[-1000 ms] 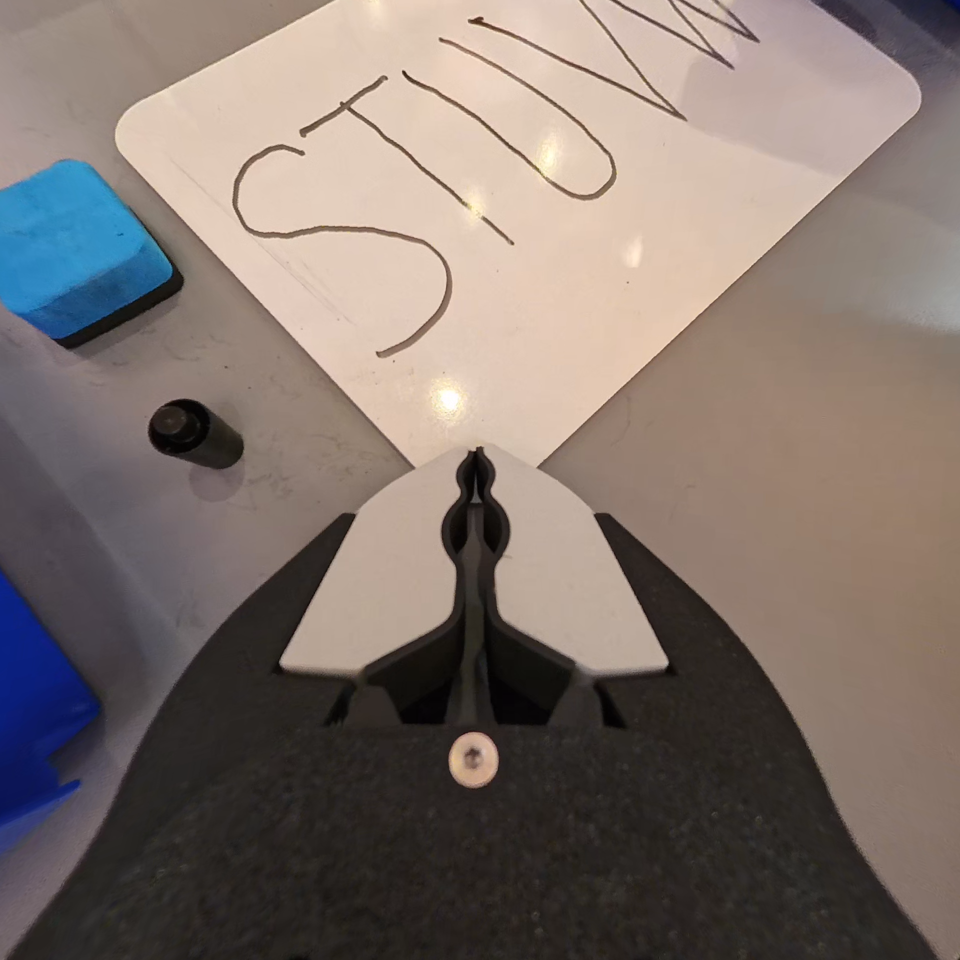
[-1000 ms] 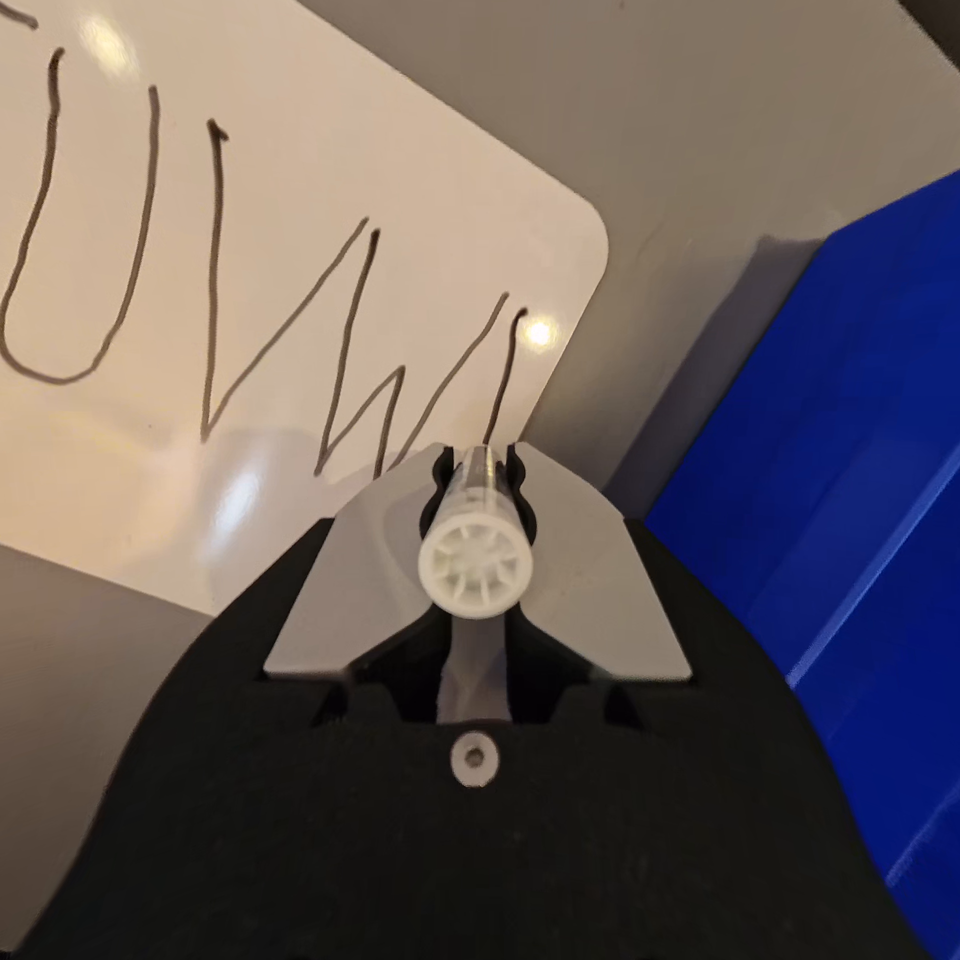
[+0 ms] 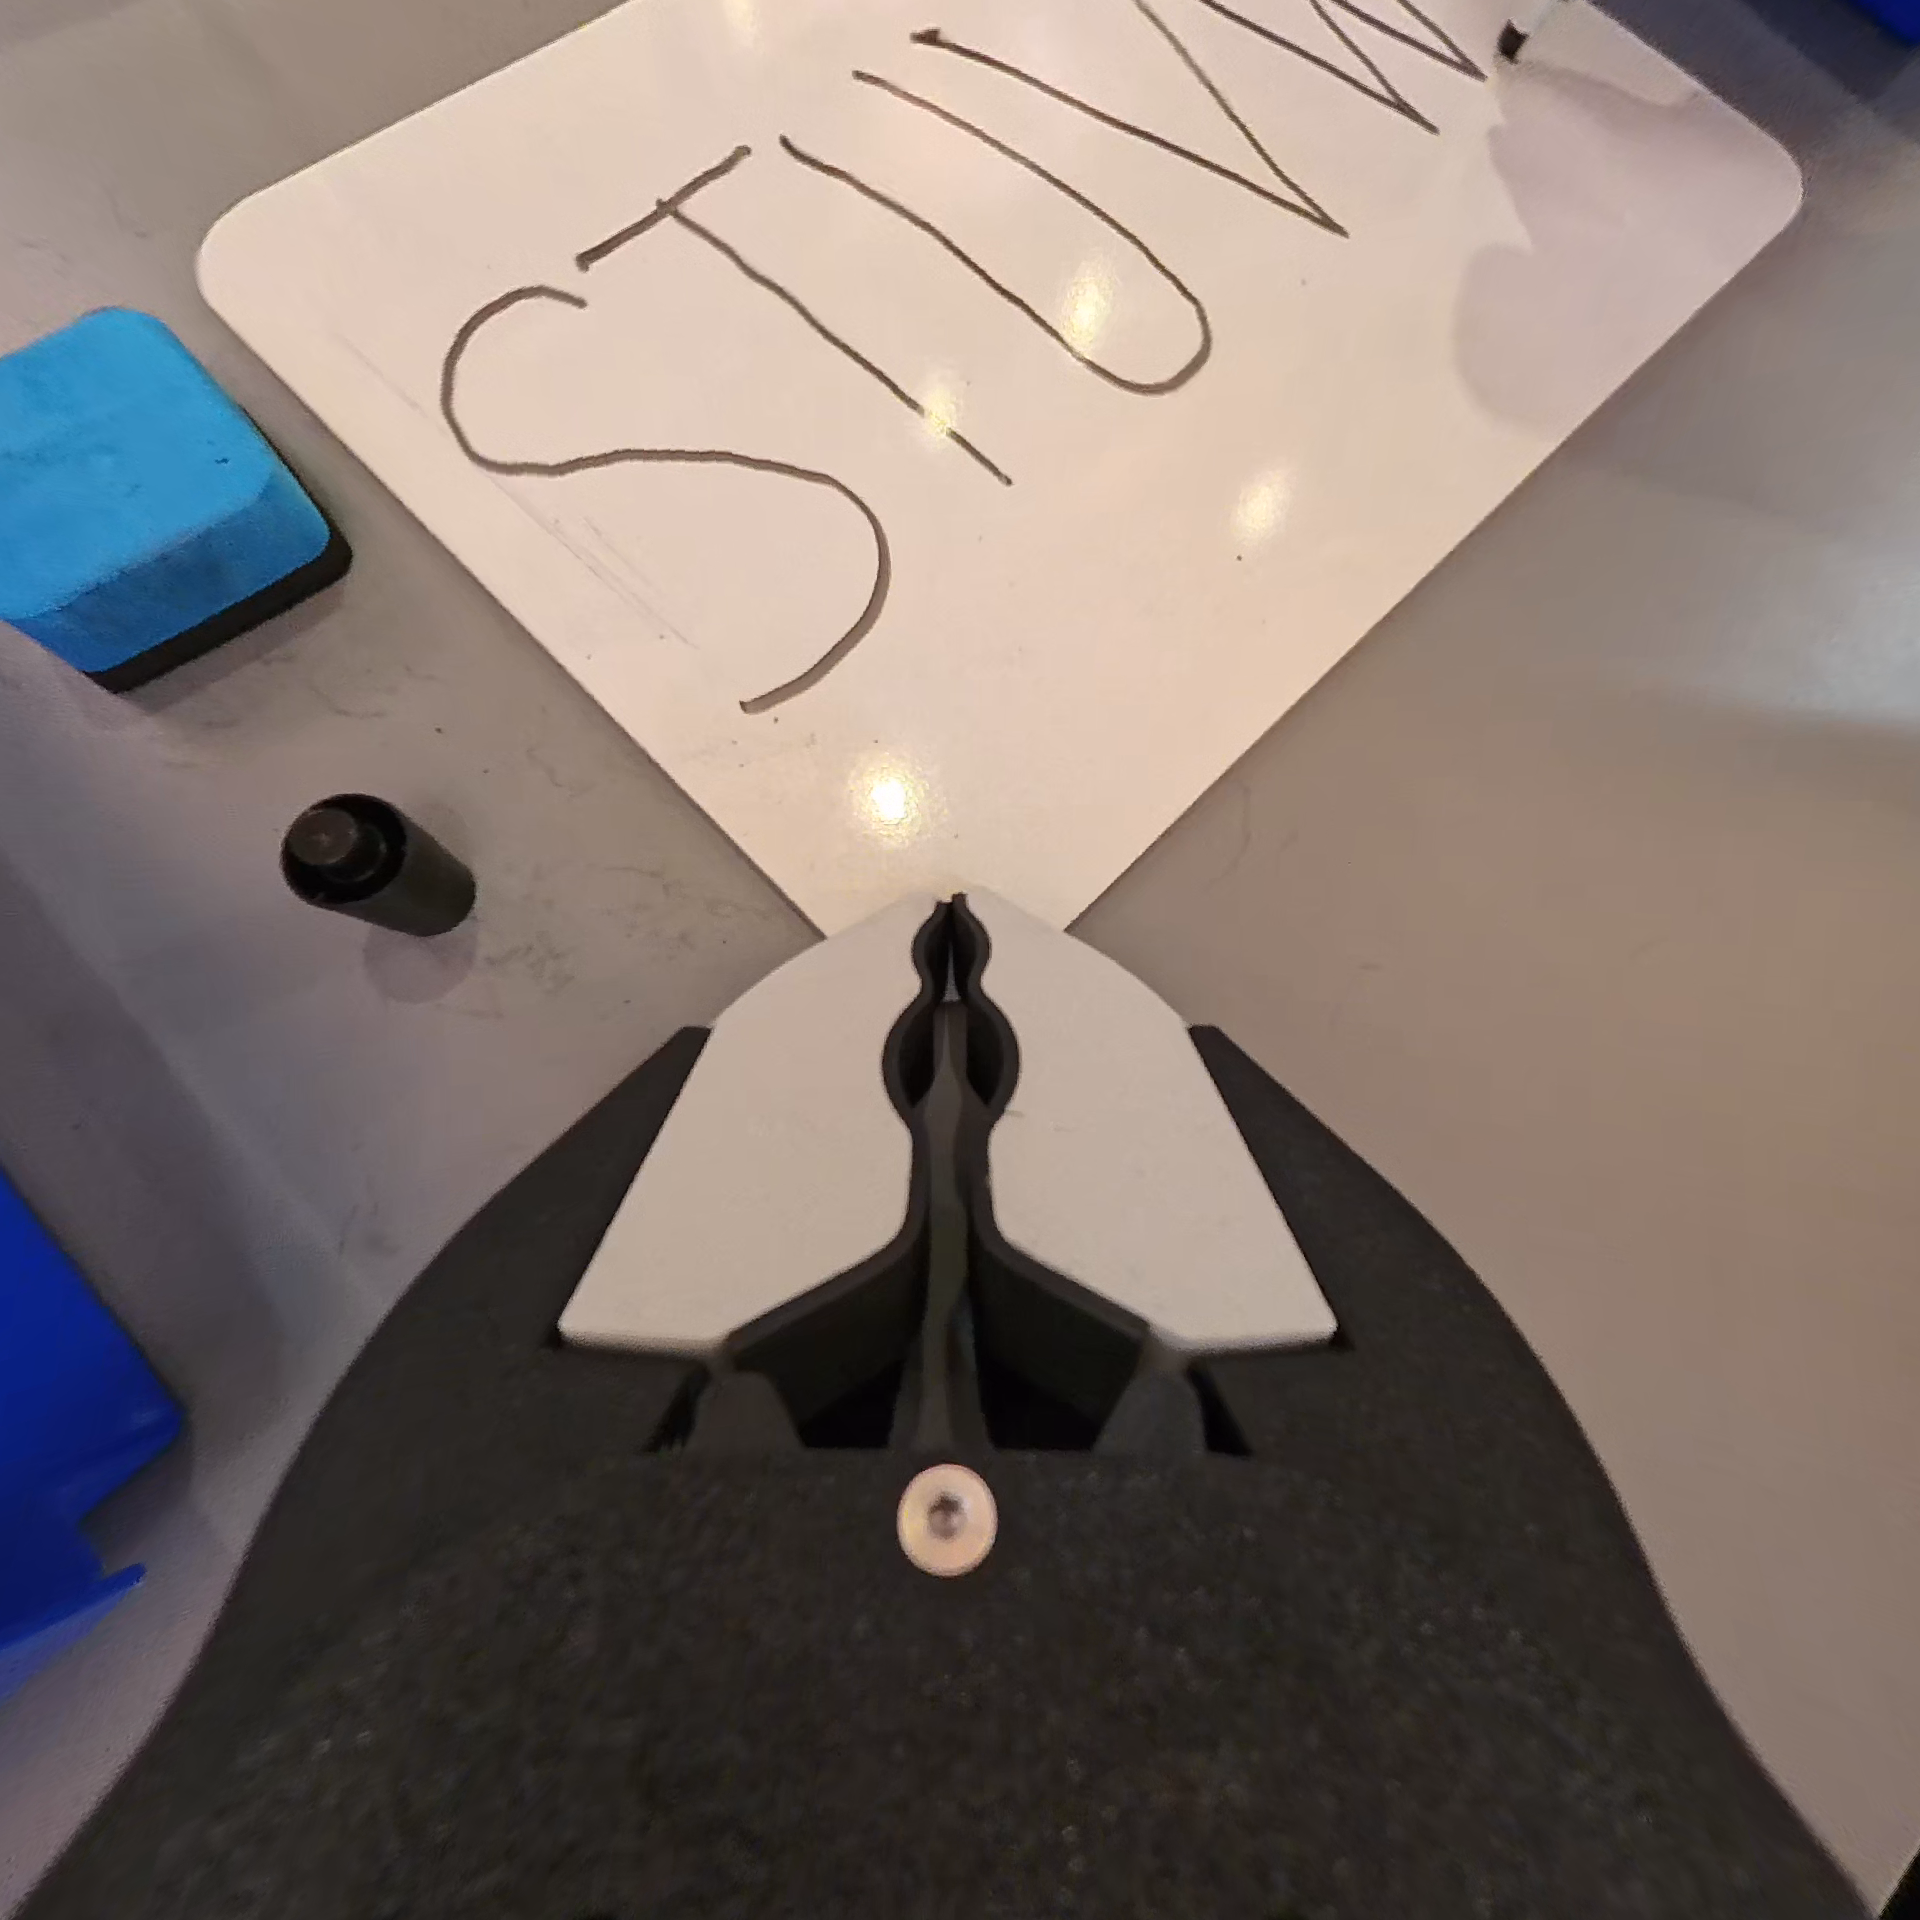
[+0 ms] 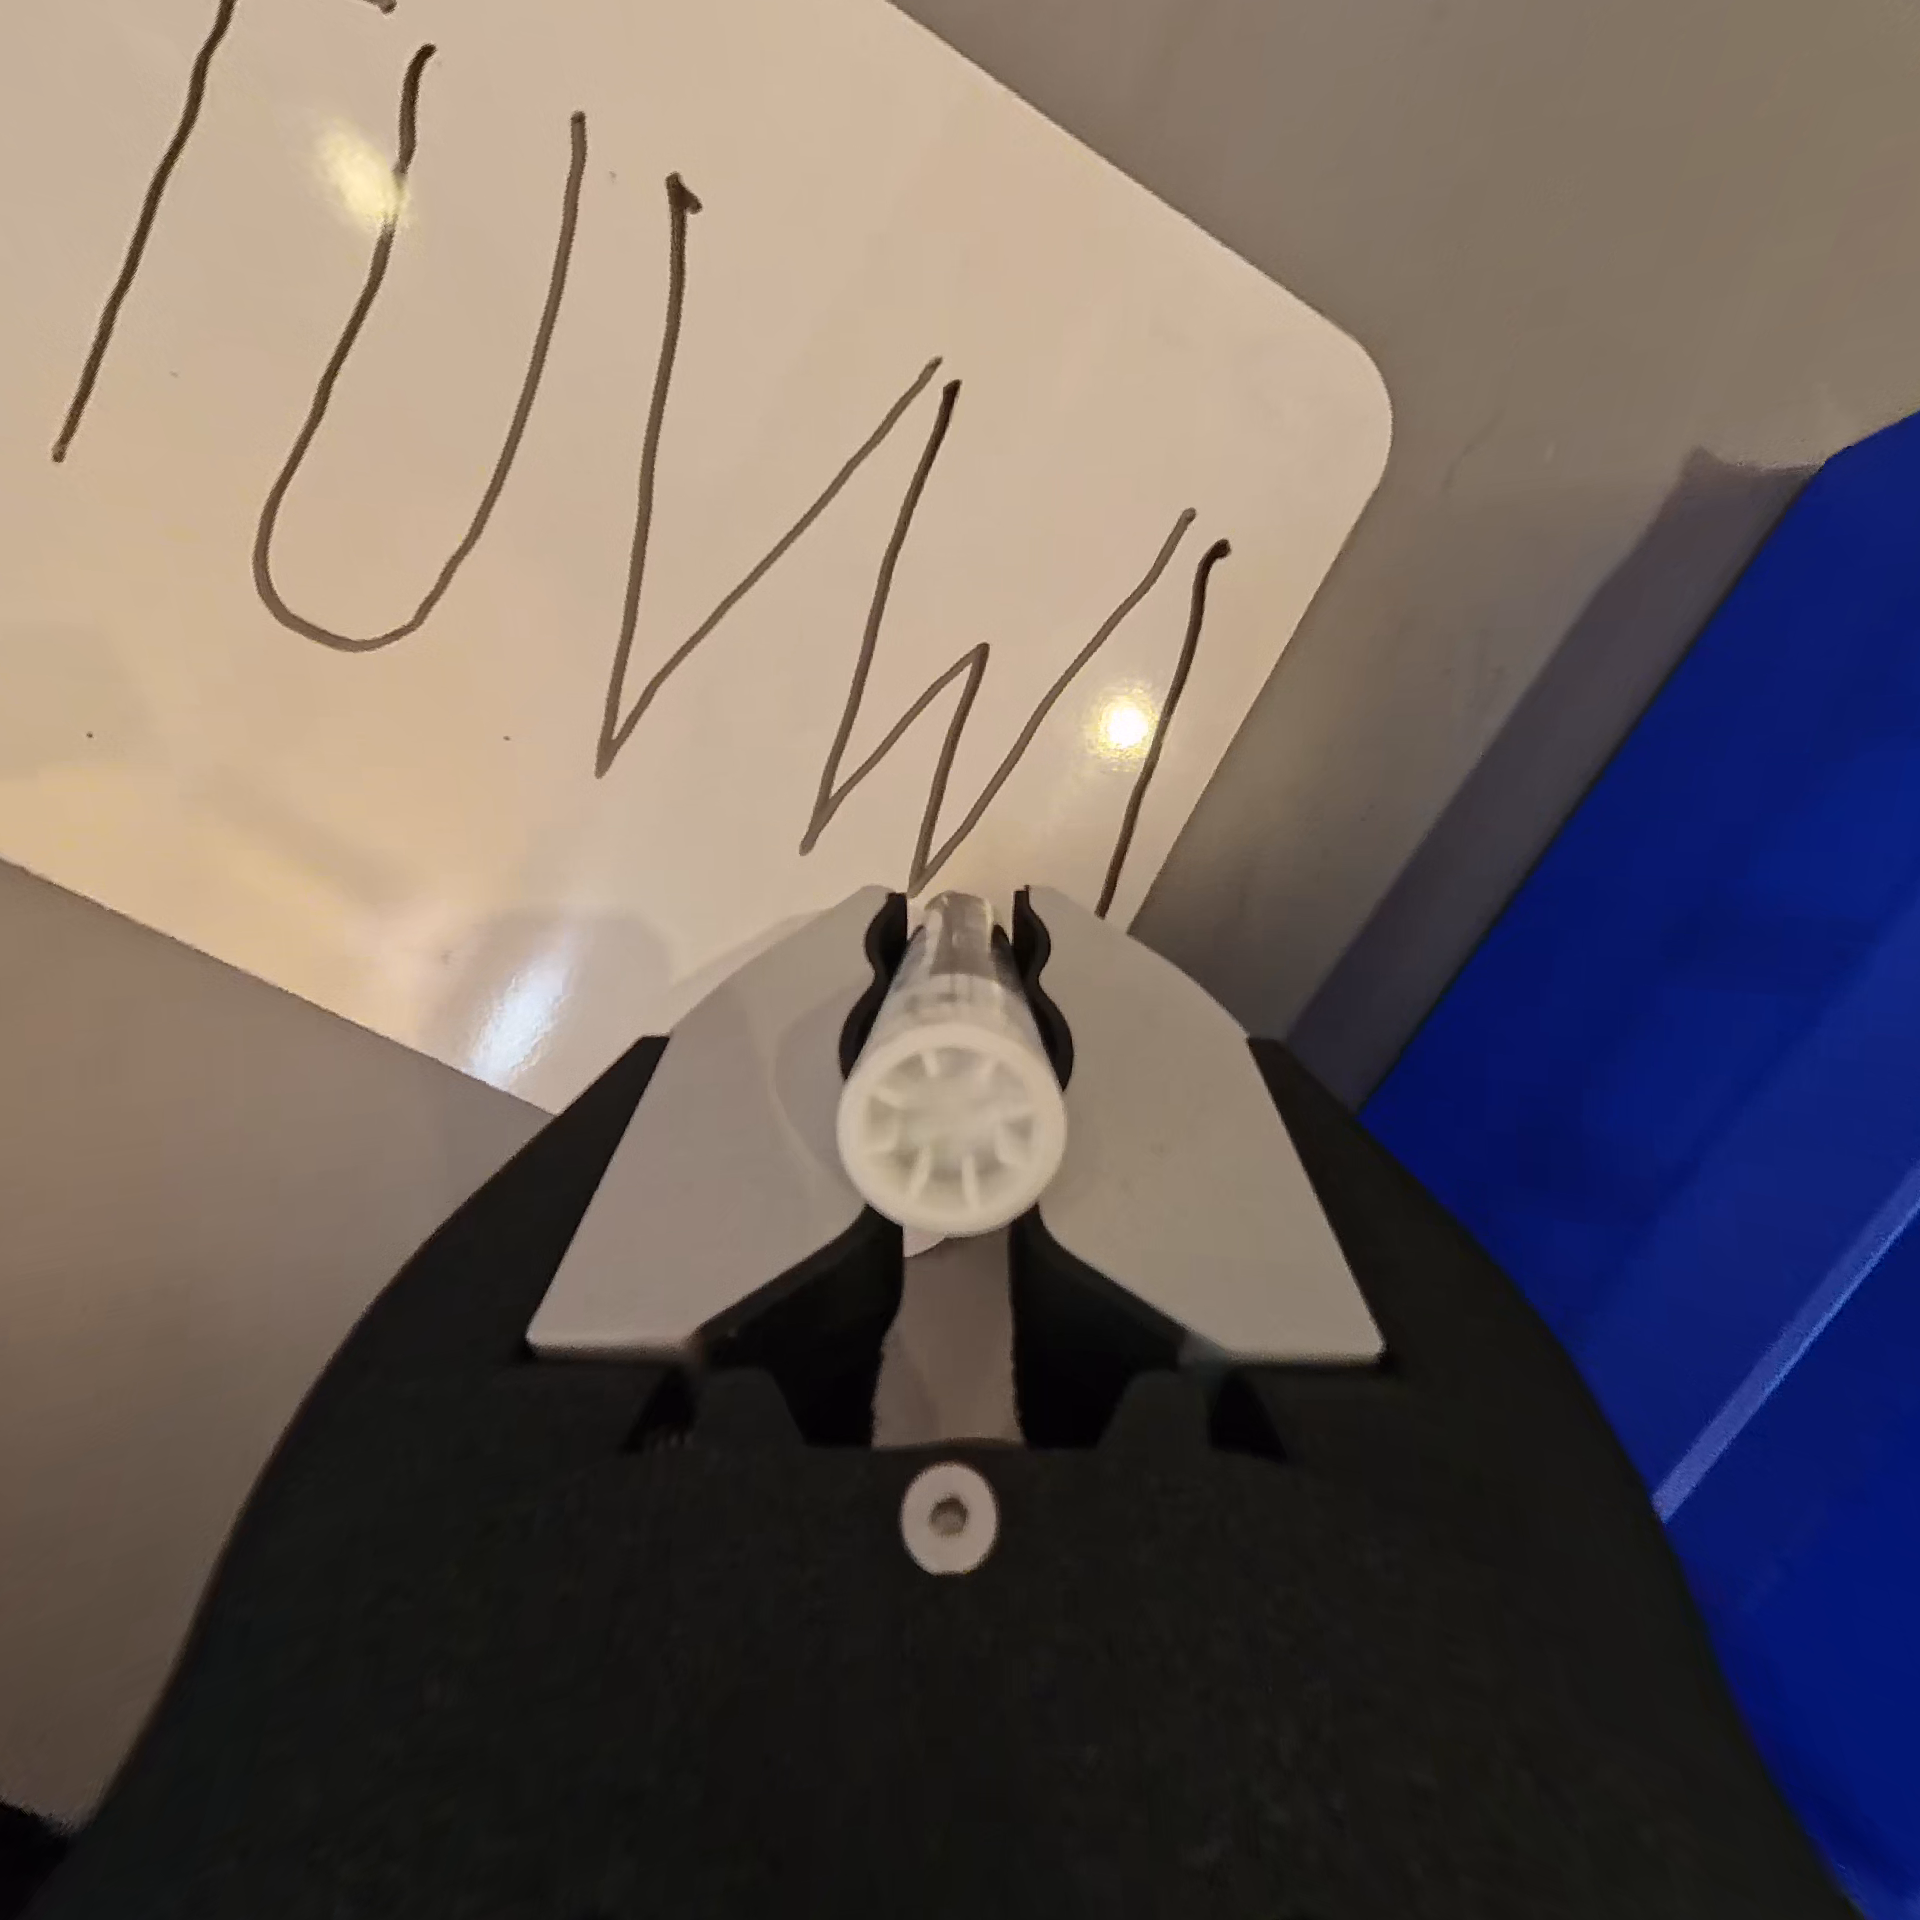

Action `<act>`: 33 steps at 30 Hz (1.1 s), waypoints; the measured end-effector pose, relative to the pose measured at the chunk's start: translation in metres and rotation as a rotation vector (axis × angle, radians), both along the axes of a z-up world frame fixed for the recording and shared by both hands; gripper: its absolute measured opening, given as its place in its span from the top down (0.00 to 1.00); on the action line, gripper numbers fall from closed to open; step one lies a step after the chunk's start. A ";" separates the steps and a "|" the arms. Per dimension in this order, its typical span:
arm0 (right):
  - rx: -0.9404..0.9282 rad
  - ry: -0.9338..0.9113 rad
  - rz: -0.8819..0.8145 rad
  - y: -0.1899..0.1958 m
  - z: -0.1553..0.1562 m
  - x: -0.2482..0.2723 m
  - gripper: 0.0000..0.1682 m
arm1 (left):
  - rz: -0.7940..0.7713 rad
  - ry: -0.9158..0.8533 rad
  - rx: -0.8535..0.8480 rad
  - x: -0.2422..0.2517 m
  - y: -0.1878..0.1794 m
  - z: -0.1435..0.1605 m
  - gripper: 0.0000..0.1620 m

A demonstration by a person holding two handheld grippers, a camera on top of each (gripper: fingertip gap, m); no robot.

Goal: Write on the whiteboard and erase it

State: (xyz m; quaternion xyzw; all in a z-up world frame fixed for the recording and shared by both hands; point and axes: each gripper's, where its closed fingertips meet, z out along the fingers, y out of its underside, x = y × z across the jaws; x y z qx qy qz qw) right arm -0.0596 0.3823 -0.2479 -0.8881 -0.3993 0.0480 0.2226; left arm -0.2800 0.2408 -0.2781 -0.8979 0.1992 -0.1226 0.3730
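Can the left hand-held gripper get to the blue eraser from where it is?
Probably yes. The eraser sits on the table left of the whiteboard, with bare tabletop between it and the left hand-held gripper. Only the small black cap lies nearby, off to the side. The gripper is shut and empty.

Left gripper (image 3: 953, 914): two pale grey wedge-shaped fingers (image 3: 790, 1164) with black wavy inner pads, set in a black, grainy, rounded body; one silver screw (image 3: 945, 1520) centred behind the fingers. Right gripper (image 4: 961, 909): same build, with a pale washer-like screw (image 4: 945, 1520).

Blue bin (image 4: 1662, 935) crowding whiteboard's (image 4: 727, 520) edge.
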 end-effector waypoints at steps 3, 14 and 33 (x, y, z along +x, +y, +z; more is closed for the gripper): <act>0.017 -0.028 -0.006 0.011 0.000 0.001 0.88 | -0.001 0.003 0.001 0.000 0.000 0.000 1.00; 0.004 -0.074 -0.014 0.061 0.000 -0.003 0.88 | -0.001 -0.006 -0.004 0.000 0.000 0.000 1.00; 0.488 0.458 0.222 -0.006 0.145 -0.028 0.89 | -0.002 -0.004 -0.002 0.001 0.000 0.000 1.00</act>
